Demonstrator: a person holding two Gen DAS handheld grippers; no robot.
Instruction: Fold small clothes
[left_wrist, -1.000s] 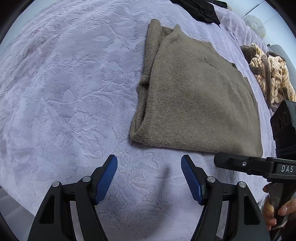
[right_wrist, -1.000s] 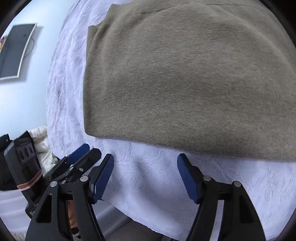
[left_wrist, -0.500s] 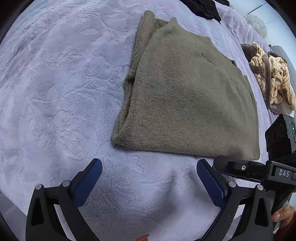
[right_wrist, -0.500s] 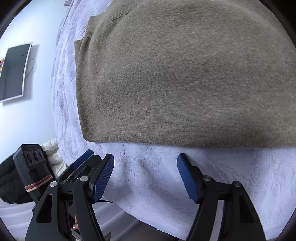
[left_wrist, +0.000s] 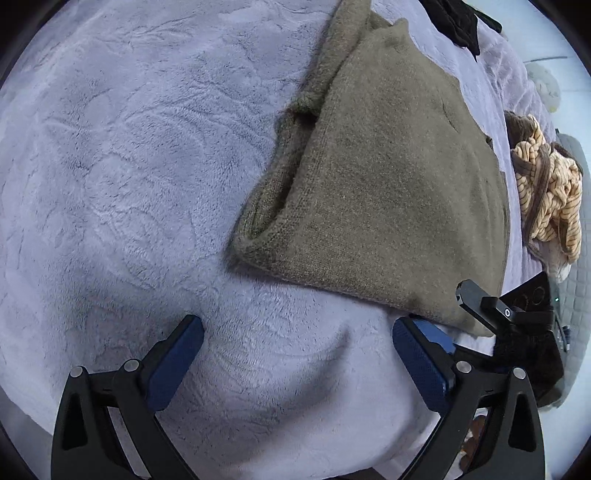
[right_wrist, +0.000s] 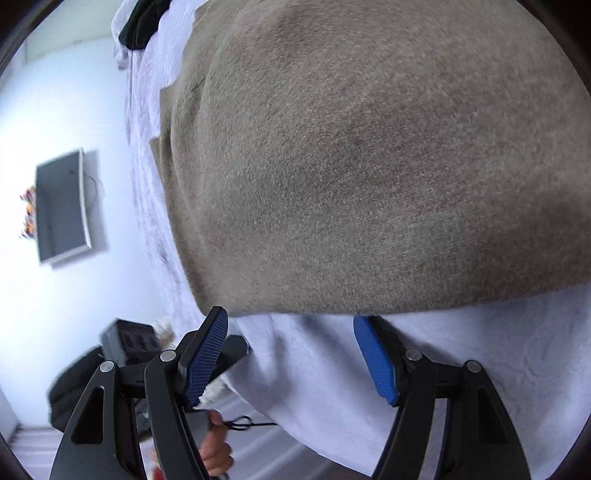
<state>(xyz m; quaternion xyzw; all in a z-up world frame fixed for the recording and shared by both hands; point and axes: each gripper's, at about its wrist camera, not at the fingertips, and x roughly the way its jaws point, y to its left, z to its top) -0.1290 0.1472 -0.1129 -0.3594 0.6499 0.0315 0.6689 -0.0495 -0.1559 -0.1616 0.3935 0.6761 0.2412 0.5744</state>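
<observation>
Lilac blanket (left_wrist: 129, 184) under olive sweater (left_wrist: 388, 192); striped garment (left_wrist: 546, 192) beside; both grippers' fingers released, empty.

The folded sweater (left_wrist: 388, 192) lies flat on the blanket (left_wrist: 129, 166). Behind it, at the far end of the bed, lies a dark garment (left_wrist: 454, 18). To the right of the sweater lies a striped garment (left_wrist: 550, 192). On the wall beside the bed hangs a screen (right_wrist: 61, 206).

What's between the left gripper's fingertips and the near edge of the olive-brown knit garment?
Only bare lilac plush blanket, seen in the left wrist view. The left gripper is open over it, short of the knit garment, nothing between its pads.
</observation>
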